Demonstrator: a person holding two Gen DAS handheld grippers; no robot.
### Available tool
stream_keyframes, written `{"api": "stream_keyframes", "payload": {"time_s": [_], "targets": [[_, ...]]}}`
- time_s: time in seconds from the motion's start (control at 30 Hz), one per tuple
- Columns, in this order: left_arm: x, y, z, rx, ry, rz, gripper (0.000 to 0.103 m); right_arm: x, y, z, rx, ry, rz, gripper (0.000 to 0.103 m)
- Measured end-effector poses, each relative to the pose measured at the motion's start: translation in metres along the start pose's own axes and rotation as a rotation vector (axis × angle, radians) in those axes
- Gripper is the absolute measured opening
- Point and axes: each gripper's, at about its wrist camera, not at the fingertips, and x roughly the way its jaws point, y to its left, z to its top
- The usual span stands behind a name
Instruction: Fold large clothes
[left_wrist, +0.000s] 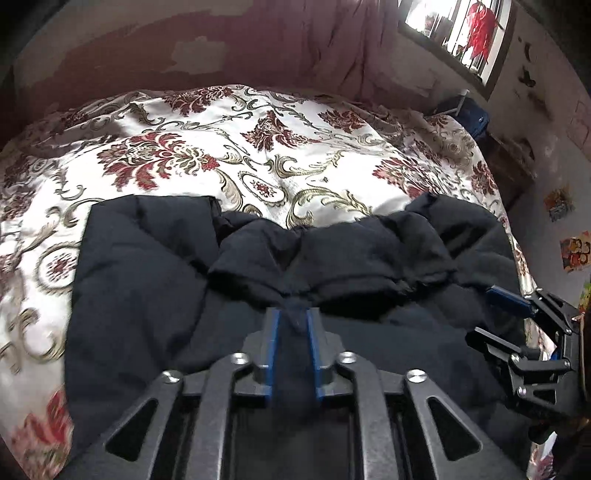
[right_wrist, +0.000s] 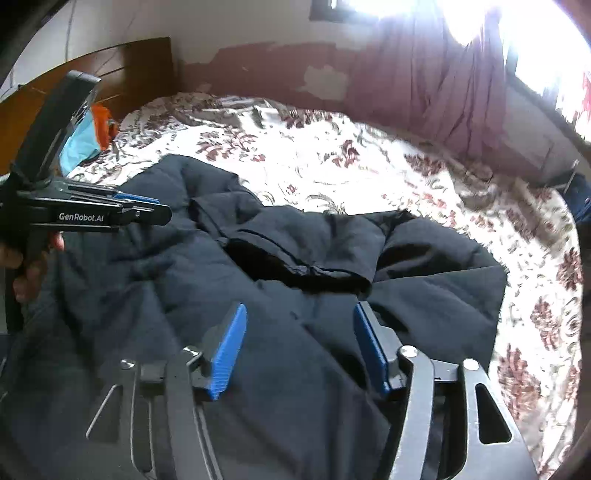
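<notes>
The left gripper (left_wrist: 293, 326) has narrow jaws with a tuck of the black padded quilted jacket (left_wrist: 258, 277) between them; whether they pinch it I cannot tell. The right gripper (right_wrist: 301, 343) gapes empty above it. The jacket, on the near part of the floral bedspread (left_wrist: 221, 147), looks soft, bulky and slippery: best held at hem corners. No containers show.

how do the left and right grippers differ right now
The left gripper has its blue pads close together with a fold of the dark padded jacket between them; the right gripper has its pads spread wide with nothing pinched. Whether the left pads press the fabric is unclear; the right gripper is plainly open. Both hang over the jacket on the floral bedspread.
</notes>
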Motion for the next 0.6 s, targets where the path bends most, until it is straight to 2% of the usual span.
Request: {"api": "stream_keyframes", "payload": {"time_s": [0.07, 0.13, 0.17, 0.2, 0.27, 0.33, 0.43, 0.57, 0.6], "targets": [[-0.021, -0.007, -0.004, 0.015, -0.012, 0.008, 0.021, -0.021, 0.004, 0.0, -0.001, -0.016, -0.003, 0.065], [-0.042, -0.012, -0.009, 0.029, -0.028, 0.009, 0.027, -0.045, 0.008, 0.0, 0.004, -0.038, -0.006, 0.072], [-0.051, -0.014, -0.011, 0.033, -0.036, 0.009, 0.045, -0.056, 0.009, -0.001, 0.01, -0.049, -0.003, 0.077], [-0.062, -0.016, -0.013, 0.034, -0.05, 0.011, 0.069, -0.067, 0.01, -0.001, 0.016, -0.06, -0.005, 0.081], [-0.094, -0.021, -0.021, 0.032, -0.128, 0.007, 0.083, -0.088, 0.013, -0.003, 0.03, -0.084, -0.026, 0.087], [-0.117, -0.024, -0.025, 0.027, -0.161, -0.018, 0.083, -0.105, 0.018, -0.006, 0.048, -0.104, -0.034, 0.09], [-0.143, -0.027, -0.035, 0.002, -0.164, -0.02, 0.085, -0.133, 0.023, -0.011, 0.083, -0.13, -0.038, 0.091], [-0.179, -0.028, -0.053, -0.034, -0.181, -0.059, 0.103, -0.169, 0.033, -0.023, 0.122, -0.174, -0.04, 0.092], [-0.187, -0.029, -0.059, -0.041, -0.197, -0.072, 0.103, -0.179, 0.037, -0.026, 0.132, -0.185, -0.035, 0.092]]}}
